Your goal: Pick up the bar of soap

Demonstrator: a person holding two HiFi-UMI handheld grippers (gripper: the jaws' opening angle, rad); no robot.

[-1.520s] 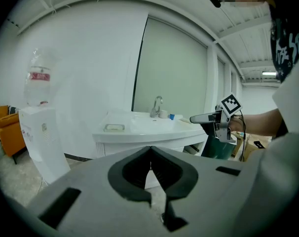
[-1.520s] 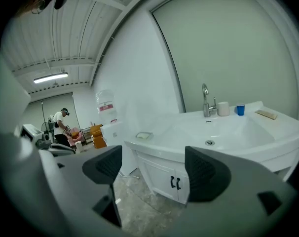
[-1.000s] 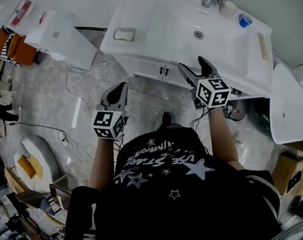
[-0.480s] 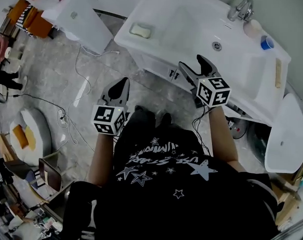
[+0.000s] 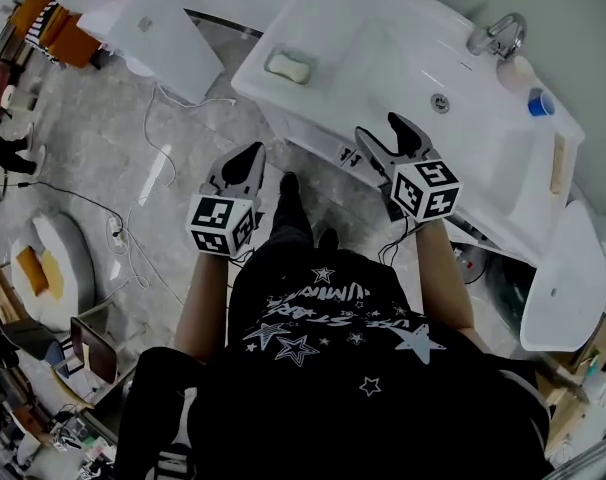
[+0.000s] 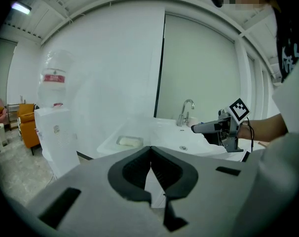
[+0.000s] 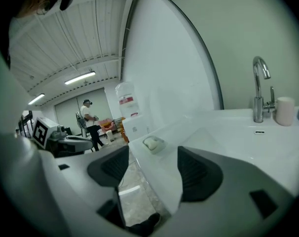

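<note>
A pale bar of soap (image 5: 290, 65) lies in a dish on the left end of the white sink counter (image 5: 383, 28). It also shows as the soap (image 6: 130, 141) in the left gripper view and the soap (image 7: 151, 143) in the right gripper view. My left gripper (image 5: 250, 155) hangs over the floor below the counter's front, jaws shut and empty. My right gripper (image 5: 386, 133) is at the counter's front edge, well right of the soap. Its jaws are apart and closing, with nothing between them.
A faucet (image 5: 493, 36), a pale cup (image 5: 516, 71) and a blue cup (image 5: 539, 101) stand at the back of the sink. A water dispenser (image 5: 163, 18) stands to the left. Cables (image 5: 133, 258) run over the floor. A white basin (image 5: 553, 288) leans at the right.
The head view has swung, so the sink now sits further right and closer. Both grippers stay below its front edge. The right jaws look a little narrower.
</note>
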